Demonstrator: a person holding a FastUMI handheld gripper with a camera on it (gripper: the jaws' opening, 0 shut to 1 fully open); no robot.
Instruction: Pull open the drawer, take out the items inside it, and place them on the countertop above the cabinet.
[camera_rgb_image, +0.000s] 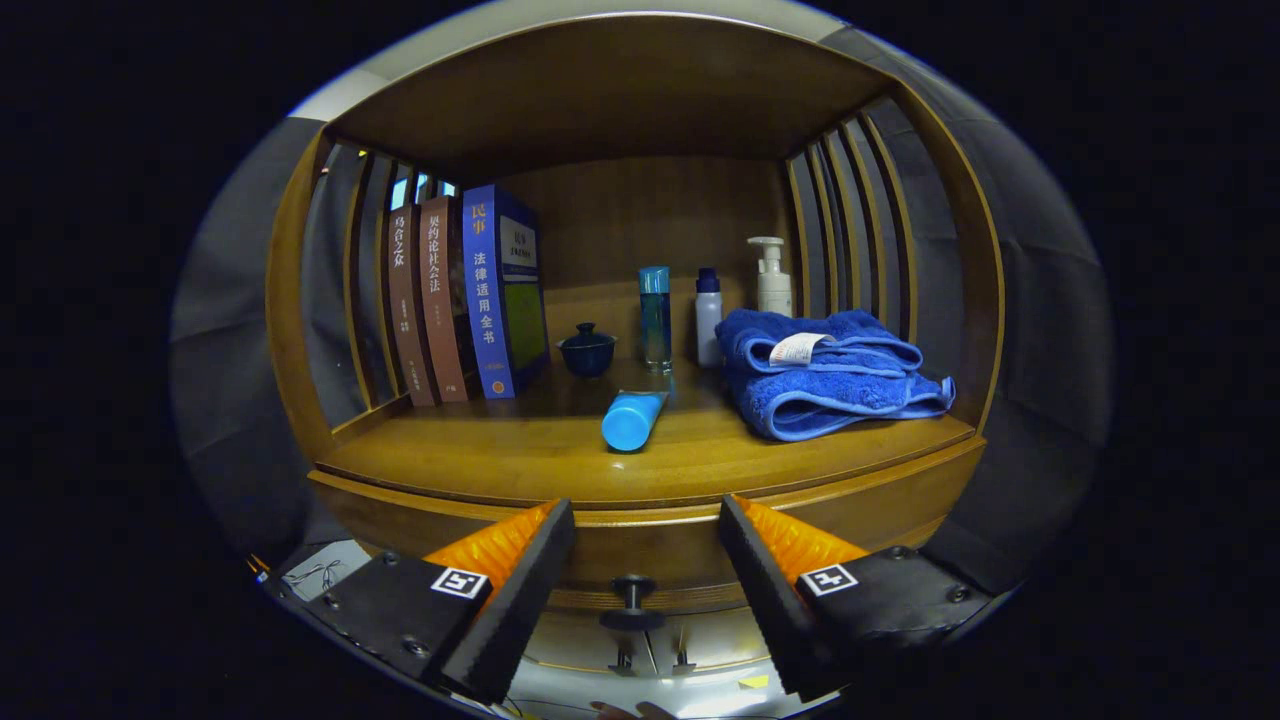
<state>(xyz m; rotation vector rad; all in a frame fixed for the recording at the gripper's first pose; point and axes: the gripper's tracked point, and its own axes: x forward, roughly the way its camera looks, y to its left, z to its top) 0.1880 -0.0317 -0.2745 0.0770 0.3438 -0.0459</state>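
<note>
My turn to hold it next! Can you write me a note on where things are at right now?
Claw: open, empty, fingers either side of the drawer knob, not touching it.
Drawer: looks shut; its contents are hidden.
Countertop: holds books, a small lidded cup, bottles, a folded blue towel and a blue tube lying on its side.
Done: nothing yet.
Left: grip the knob, pull the drawer open, lift items onto the countertop.

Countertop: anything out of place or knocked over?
One thing: the light-blue tube lies on its side near the front of the countertop, while the bottles behind stand upright. The gripper is open, the drawer knob between its fingers.
</note>
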